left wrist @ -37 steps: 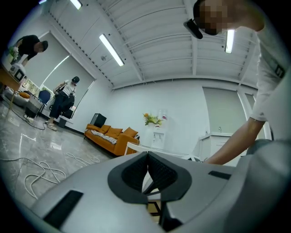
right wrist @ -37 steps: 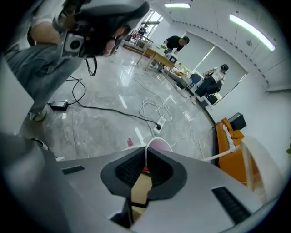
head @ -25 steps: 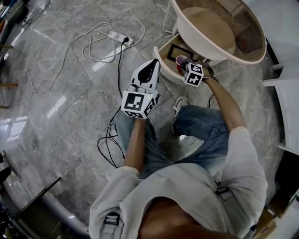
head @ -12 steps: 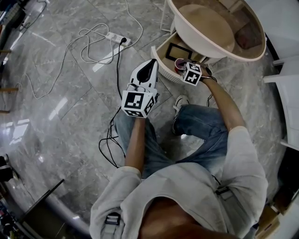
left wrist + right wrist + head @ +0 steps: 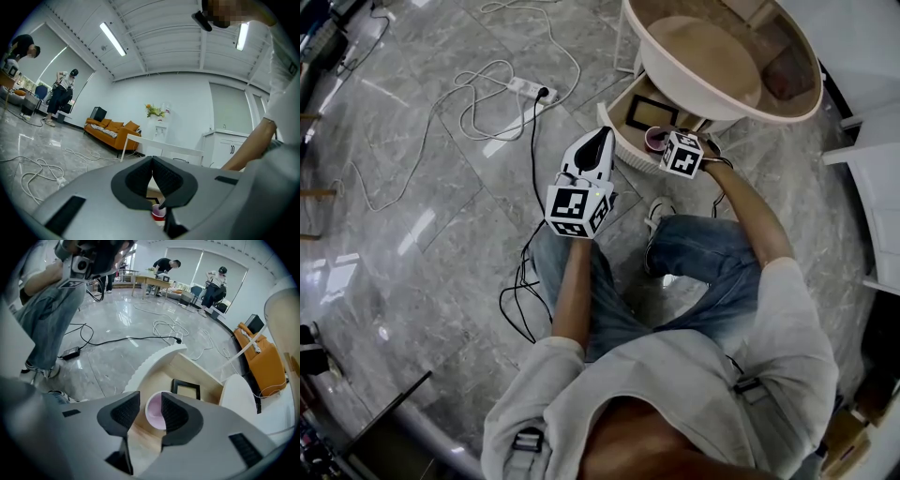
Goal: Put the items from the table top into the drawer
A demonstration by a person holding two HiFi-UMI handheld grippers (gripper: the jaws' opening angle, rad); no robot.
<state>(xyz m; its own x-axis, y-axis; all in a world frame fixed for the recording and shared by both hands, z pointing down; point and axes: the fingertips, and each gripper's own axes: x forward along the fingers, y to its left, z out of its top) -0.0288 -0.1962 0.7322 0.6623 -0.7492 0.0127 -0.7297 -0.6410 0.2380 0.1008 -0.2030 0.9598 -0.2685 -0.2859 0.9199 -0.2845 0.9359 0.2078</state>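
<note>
Cup [image 5: 153,411] | left gripper view: red outside | right gripper view: pink inside

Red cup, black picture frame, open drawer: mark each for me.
Red plastic cup [image 5: 153,412], right gripper view, pale inside.
Black rectangular picture frame [image 5: 185,390], right gripper view, centre panel.
Pale wooden drawer [image 5: 150,358], right gripper view, curved front rim.

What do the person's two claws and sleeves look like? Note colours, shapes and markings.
Both the left claw and right claw have light grey shells, black textured pads and a white cube of black square markers. The sleeves are light grey. The right claw's jaws have just been opening with a cup between them.
</note>
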